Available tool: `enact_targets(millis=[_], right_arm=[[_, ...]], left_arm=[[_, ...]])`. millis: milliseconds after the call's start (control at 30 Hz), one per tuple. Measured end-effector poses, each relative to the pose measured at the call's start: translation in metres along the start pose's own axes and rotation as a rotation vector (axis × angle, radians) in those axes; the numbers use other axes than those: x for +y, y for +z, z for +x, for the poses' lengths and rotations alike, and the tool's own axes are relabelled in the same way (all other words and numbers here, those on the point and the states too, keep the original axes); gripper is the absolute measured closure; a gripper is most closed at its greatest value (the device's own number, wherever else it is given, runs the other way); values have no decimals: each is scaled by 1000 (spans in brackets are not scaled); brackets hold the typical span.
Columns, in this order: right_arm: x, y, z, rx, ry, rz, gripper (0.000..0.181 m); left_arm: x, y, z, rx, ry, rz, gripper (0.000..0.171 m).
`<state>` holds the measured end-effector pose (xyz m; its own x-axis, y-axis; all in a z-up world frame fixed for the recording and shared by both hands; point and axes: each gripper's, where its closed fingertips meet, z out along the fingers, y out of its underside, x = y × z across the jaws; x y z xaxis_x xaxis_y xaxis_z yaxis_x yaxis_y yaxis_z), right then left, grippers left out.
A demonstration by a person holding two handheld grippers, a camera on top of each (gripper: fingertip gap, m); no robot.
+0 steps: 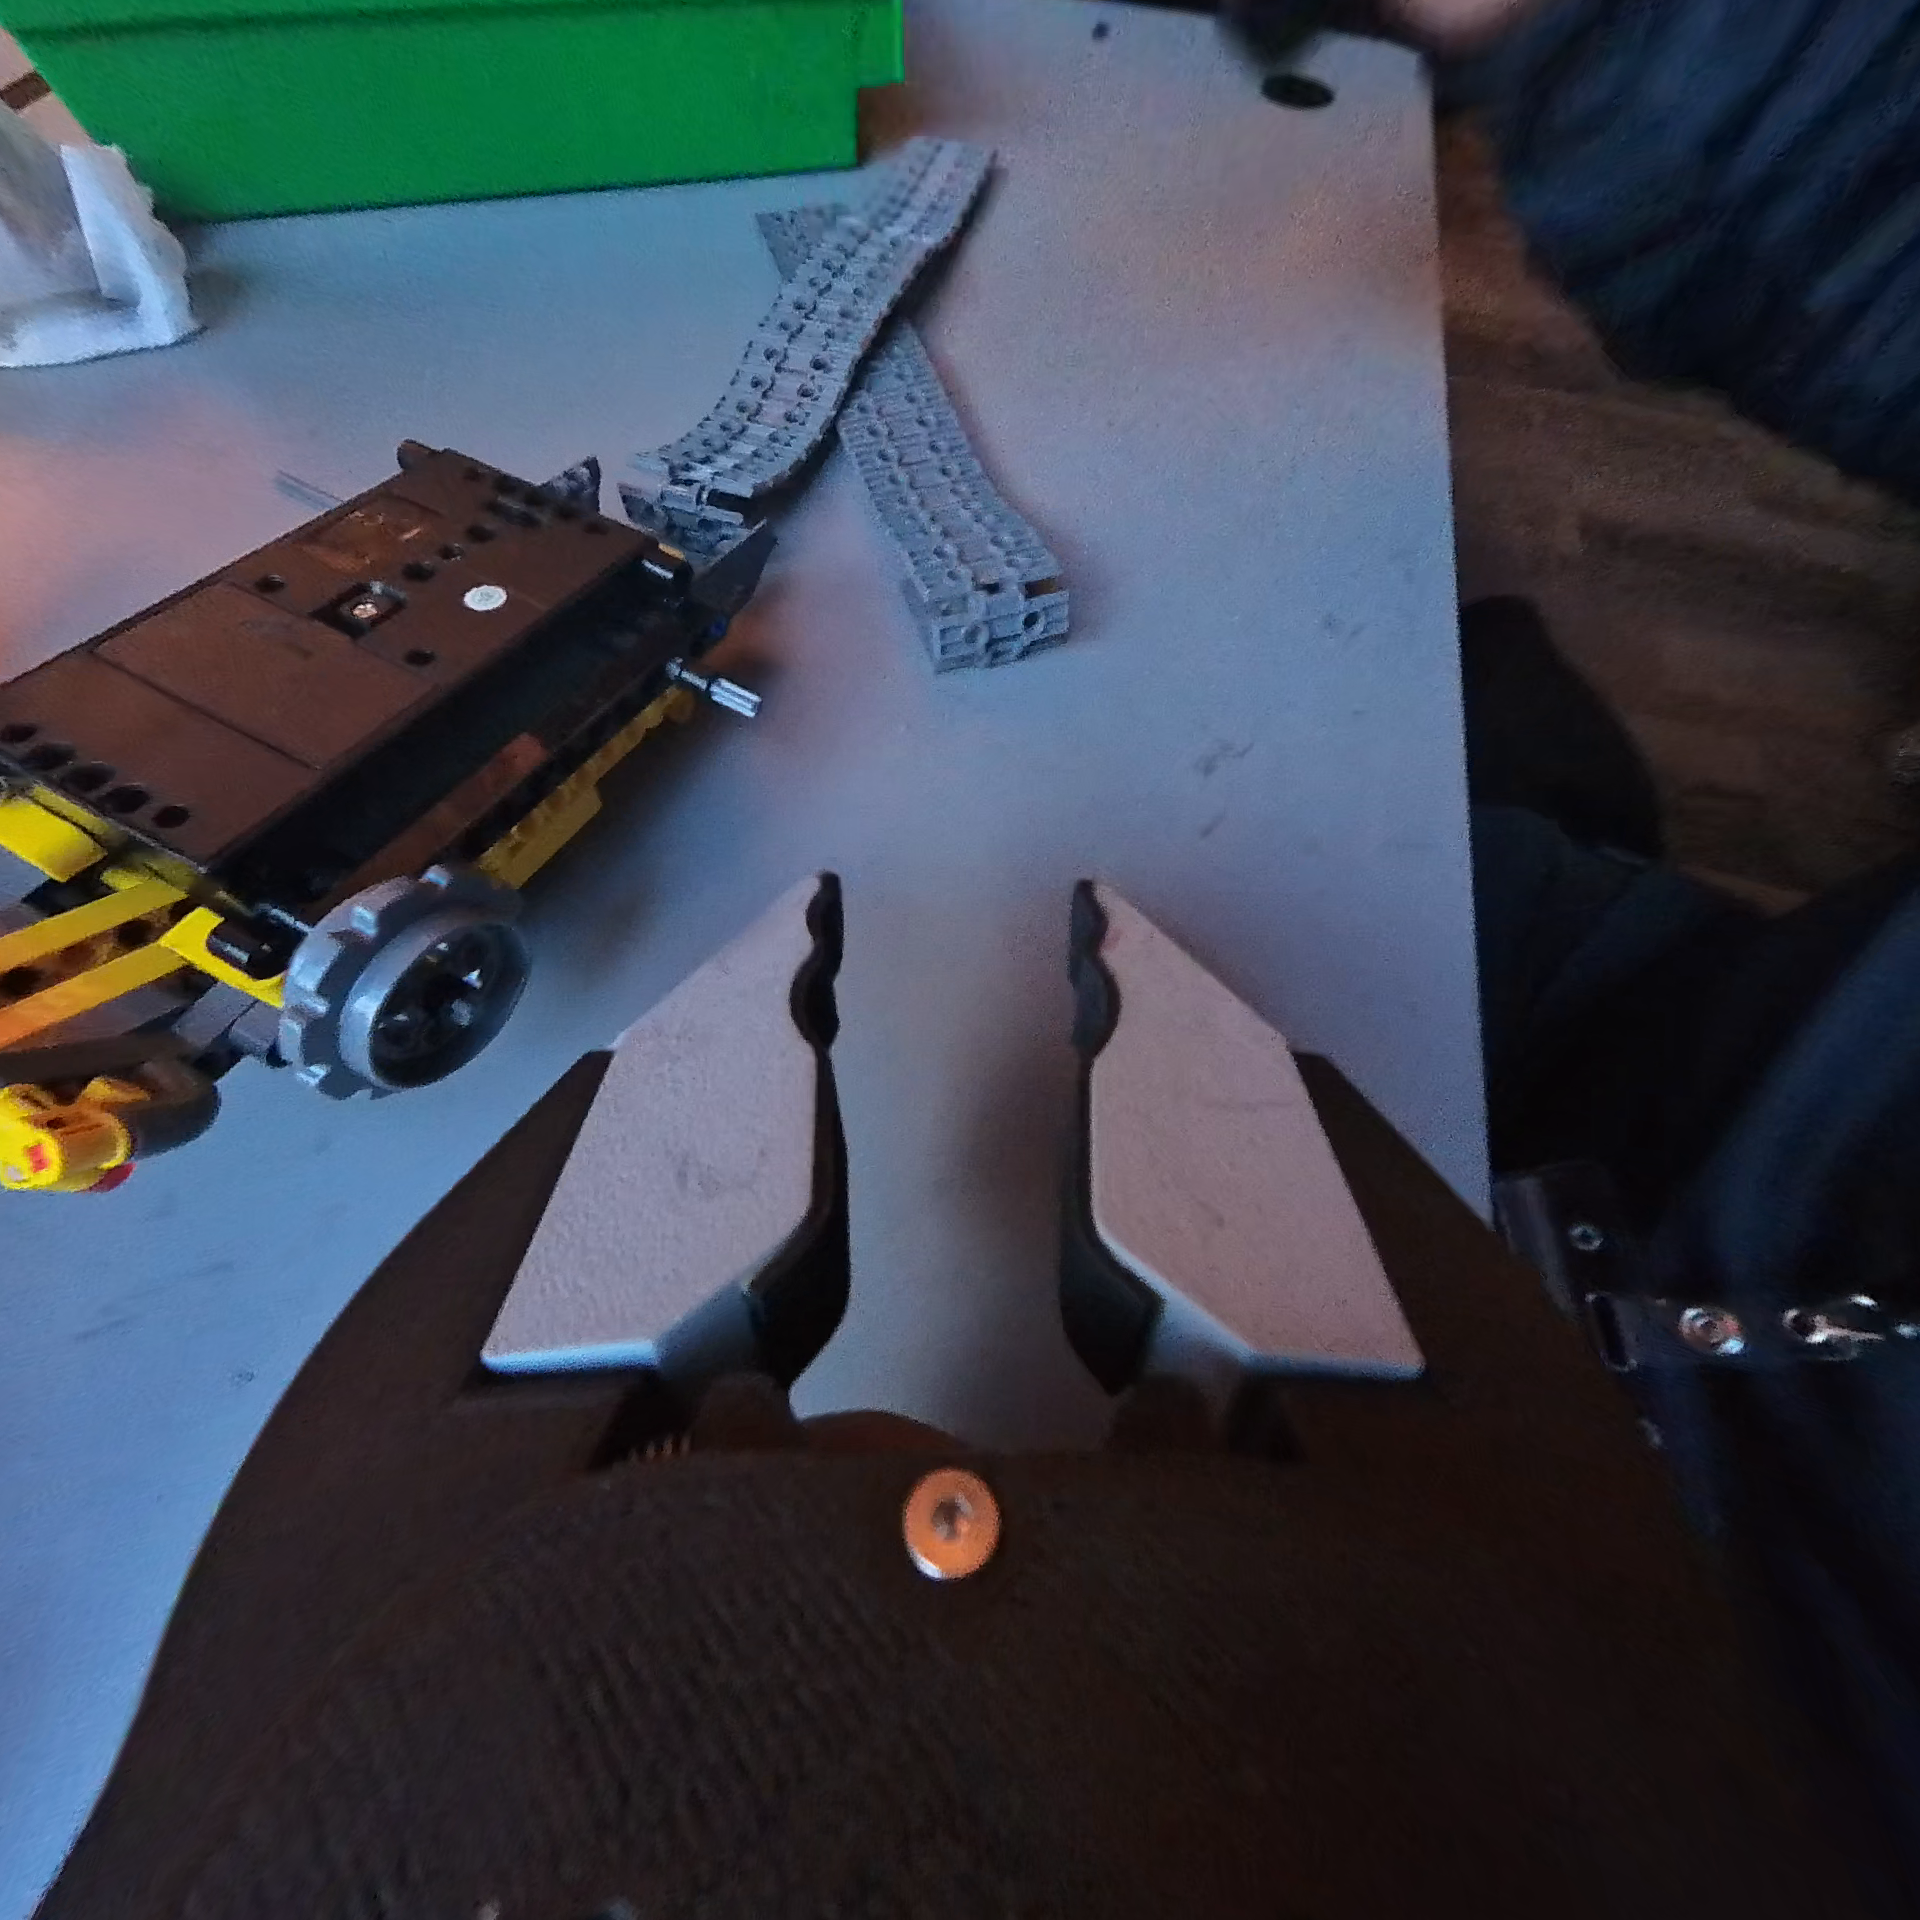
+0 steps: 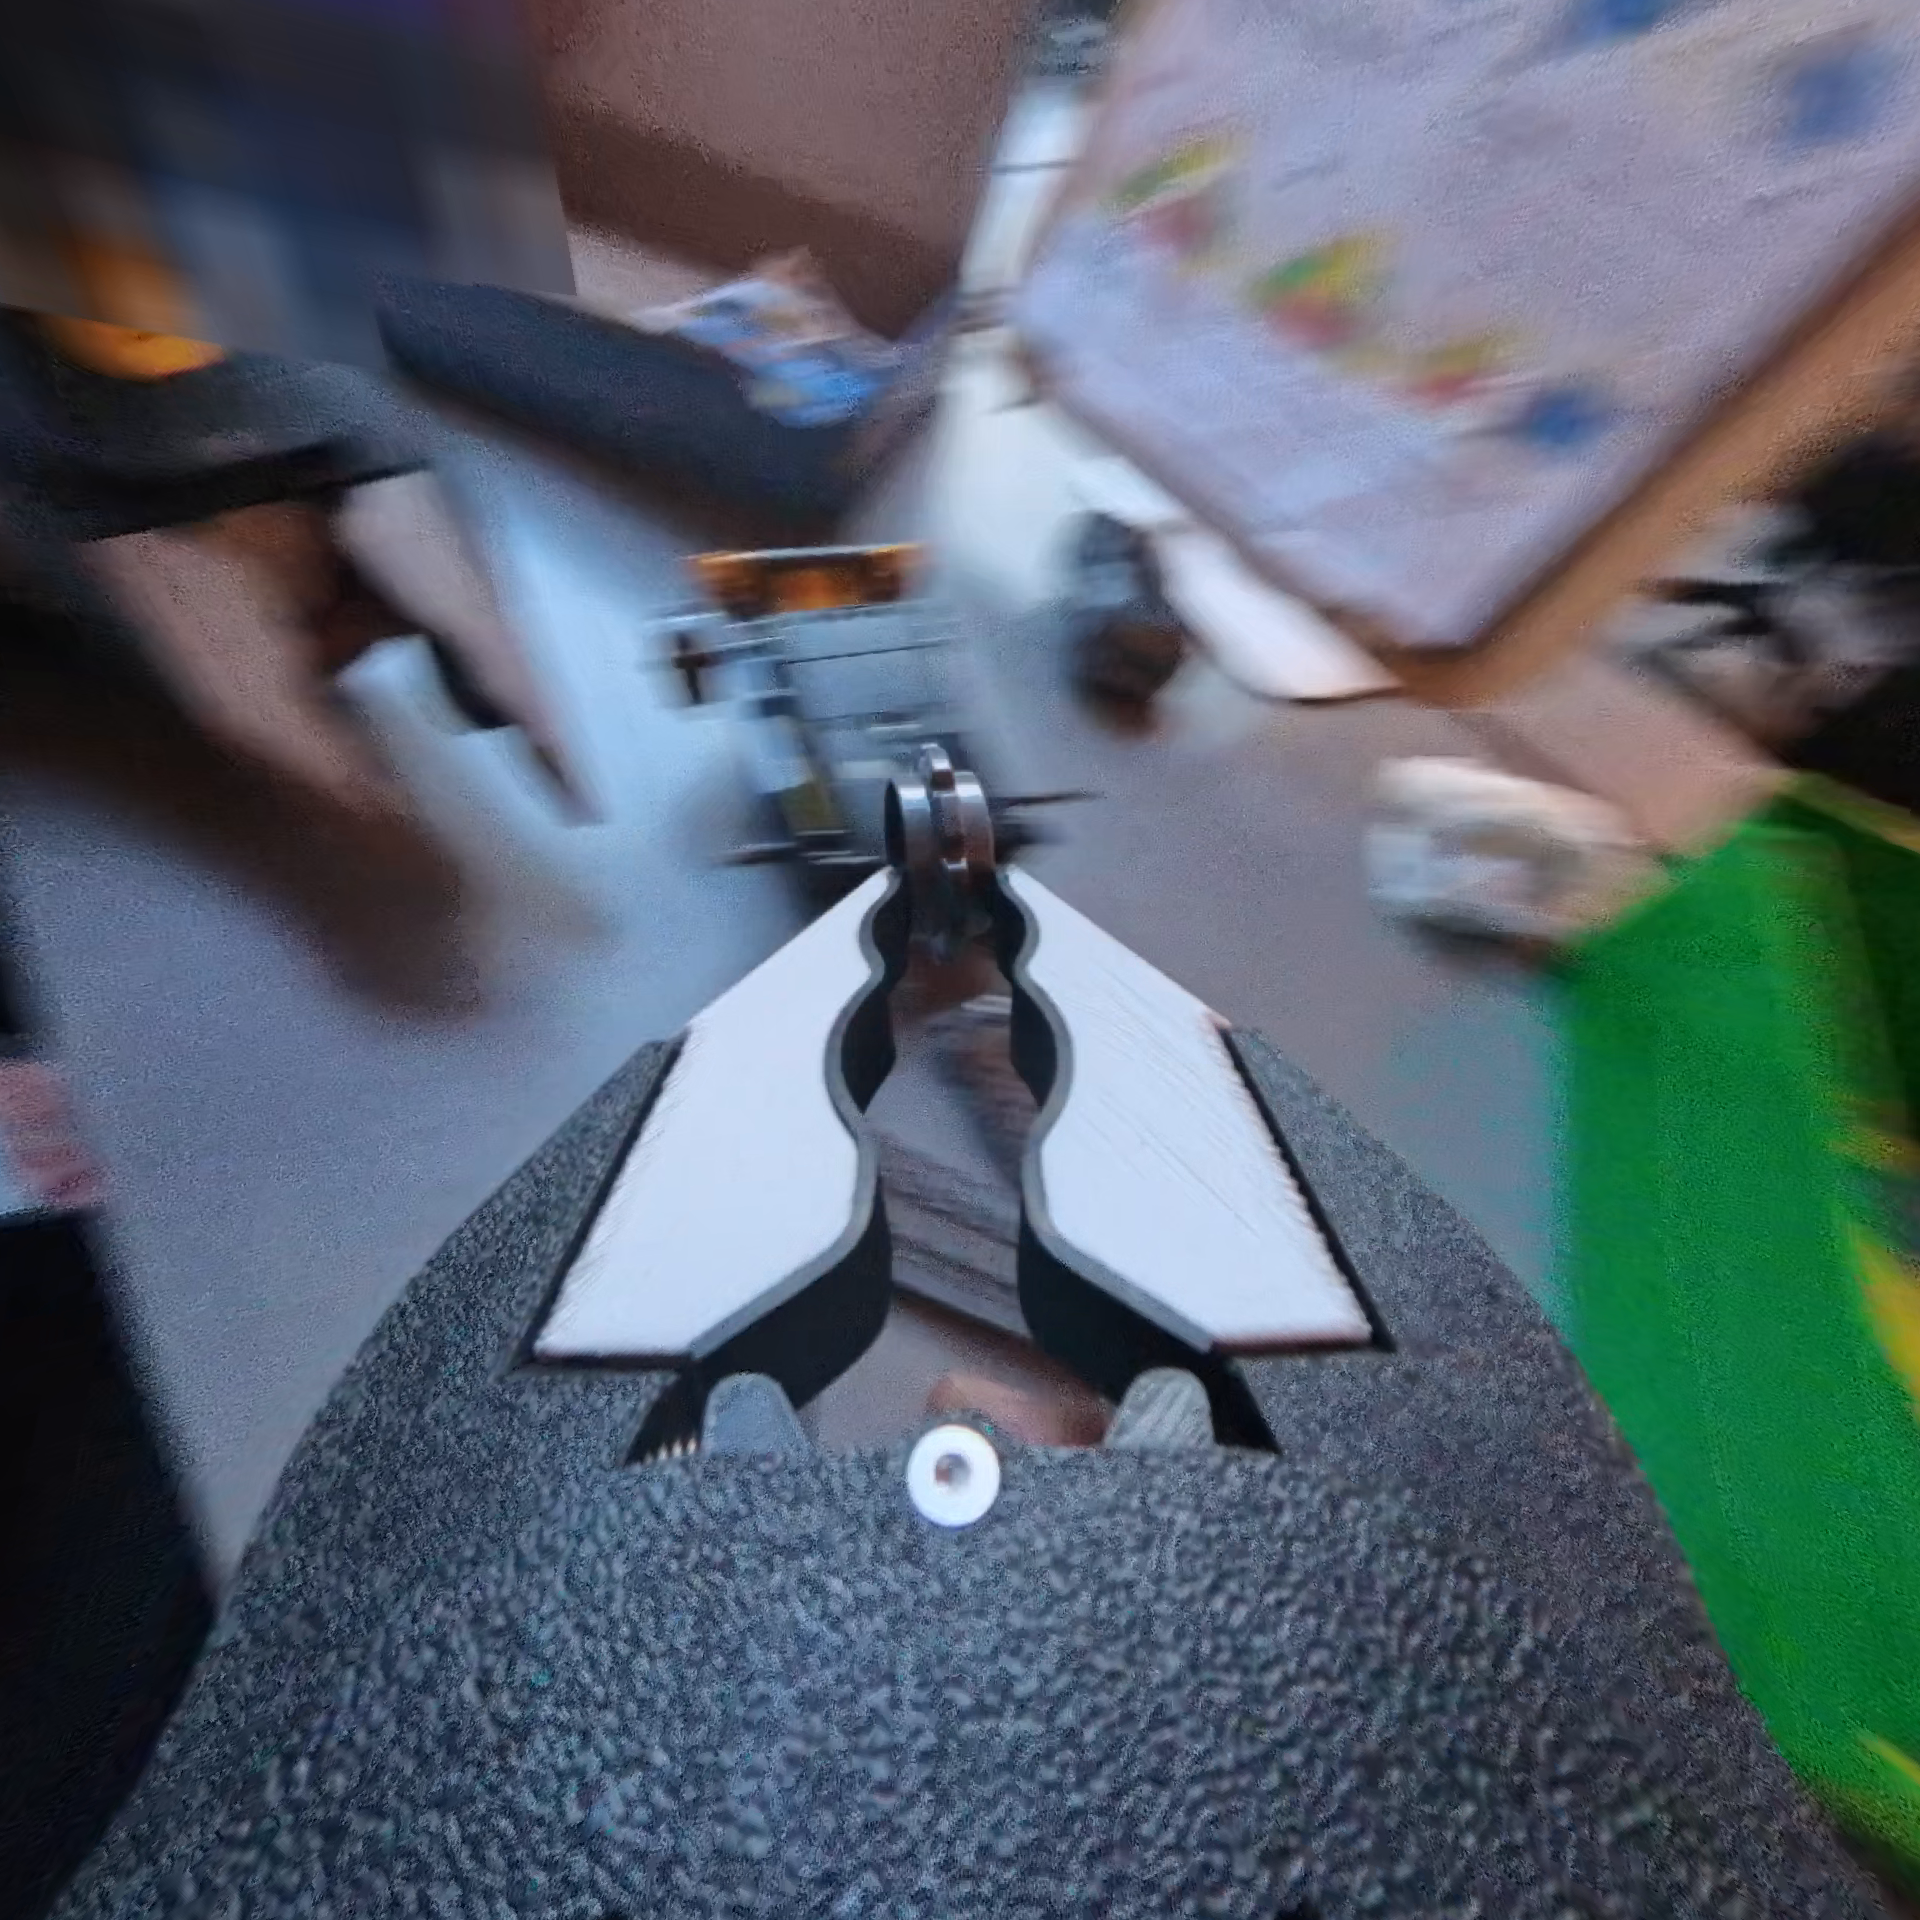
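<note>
Grey desk point(image 1: 1195, 520) carries the toy chassis point(image 1: 343, 727) at left; your left gripper point(image 1: 951, 935) is apart and empty, your right gripper point(image 2: 945, 914) pinches a small sprocket wheel point(image 2: 935, 831), which may slip in fast motion

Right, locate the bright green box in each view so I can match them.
Left wrist view: bright green box at the top left, behind the black-and-yellow brick vehicle.
Right wrist view: along the right edge, blurred.
Shared landmark: the grey tabletop beneath it.
</note>
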<state>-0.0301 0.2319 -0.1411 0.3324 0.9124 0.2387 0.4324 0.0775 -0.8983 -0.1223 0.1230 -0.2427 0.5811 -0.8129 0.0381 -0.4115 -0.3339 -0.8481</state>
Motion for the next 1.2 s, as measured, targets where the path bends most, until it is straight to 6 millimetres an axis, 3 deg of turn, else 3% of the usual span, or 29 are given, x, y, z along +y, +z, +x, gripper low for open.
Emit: enact_targets(millis=[100,167,233,333,400,467,567,667,767,833,1033,1100,1200], right_arm=[[-5,-54,128,336,30,-29,169],[16,-61,188,399,74,-133,169],[50,-55,227,427,109,-286,161],[78,-50,242,445,127,-411,158],[74,-52,230,442,159,-382,154],[57,-50,200,392,197,-269,153],[43,-30,122,195,238,-127,154],[54,1,42,-7,280,-102,153],[65,25,-10,-94,208,-113,154],[61,36,-37,-158,155,-100,154],[56,68,-70,-228,-61,-139,154],[50,79,-66,-231,-153,-129,158],[32,96,-39,-212,-175,-102,160]], left_arm=[[-2,-2,-8,-57,44,19,130],[-4,-1,-9,-80,79,26,128],[-1,3,-7,-66,103,-2,133],[3,6,-8,-74,98,-35,141],[-1,2,-12,-102,94,-2,141],[-6,-3,-14,-119,89,44,143],[-9,-6,-12,-96,76,71,145],[-8,-4,-10,-73,74,63,144],[-9,-5,-11,-84,85,69,143],[-12,-10,-16,-124,96,100,142],[-10,-46,-75,-368,222,80,147],[-24,-60,-90,-393,274,70,127],[-52,-67,-100,-288,278,30,120]])
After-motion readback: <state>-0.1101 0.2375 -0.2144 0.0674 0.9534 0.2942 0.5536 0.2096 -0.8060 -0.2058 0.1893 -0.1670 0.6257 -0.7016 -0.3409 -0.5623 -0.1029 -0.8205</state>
